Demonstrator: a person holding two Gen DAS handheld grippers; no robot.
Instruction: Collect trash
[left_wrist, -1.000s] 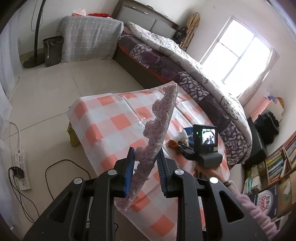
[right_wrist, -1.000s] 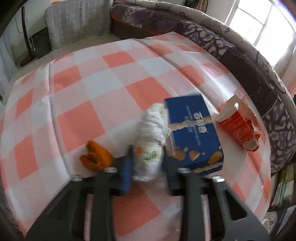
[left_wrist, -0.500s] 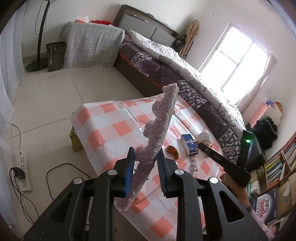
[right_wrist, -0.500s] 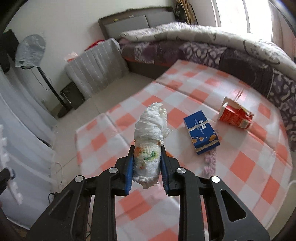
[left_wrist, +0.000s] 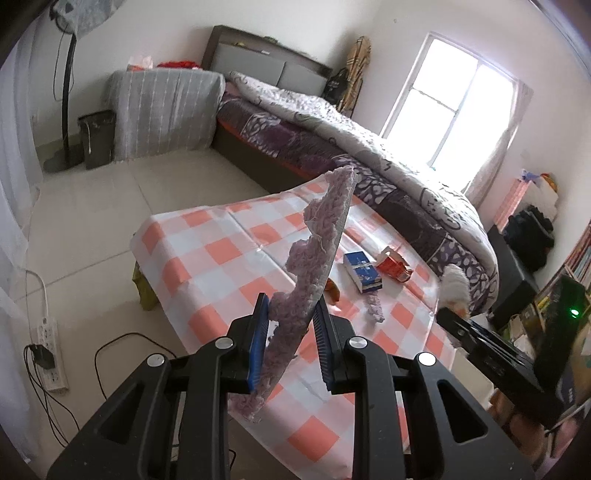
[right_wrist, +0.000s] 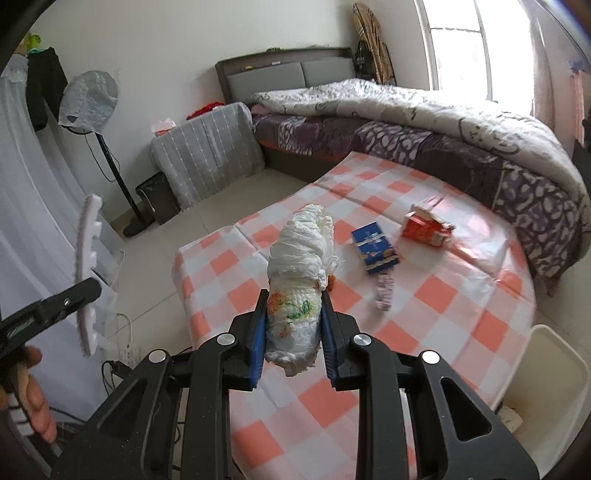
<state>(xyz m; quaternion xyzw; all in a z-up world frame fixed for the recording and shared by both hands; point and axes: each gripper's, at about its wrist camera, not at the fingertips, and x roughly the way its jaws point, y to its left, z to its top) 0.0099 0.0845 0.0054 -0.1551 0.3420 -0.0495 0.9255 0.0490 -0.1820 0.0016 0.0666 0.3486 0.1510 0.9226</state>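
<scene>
Lying on table (right_wrist: 424, 314): two cartons (right_wrist: 375, 248), one purple scrap (right_wrist: 384, 291)

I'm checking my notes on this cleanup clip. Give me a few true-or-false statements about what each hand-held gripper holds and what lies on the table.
1. The left hand-held gripper grips a purple foam strip. True.
2. The right hand-held gripper is empty. False: it is shut on a rolled diaper.
3. A blue box lies on the table. True.
4. The red carton stands on the blue box. False: it lies beside it, apart.
</scene>
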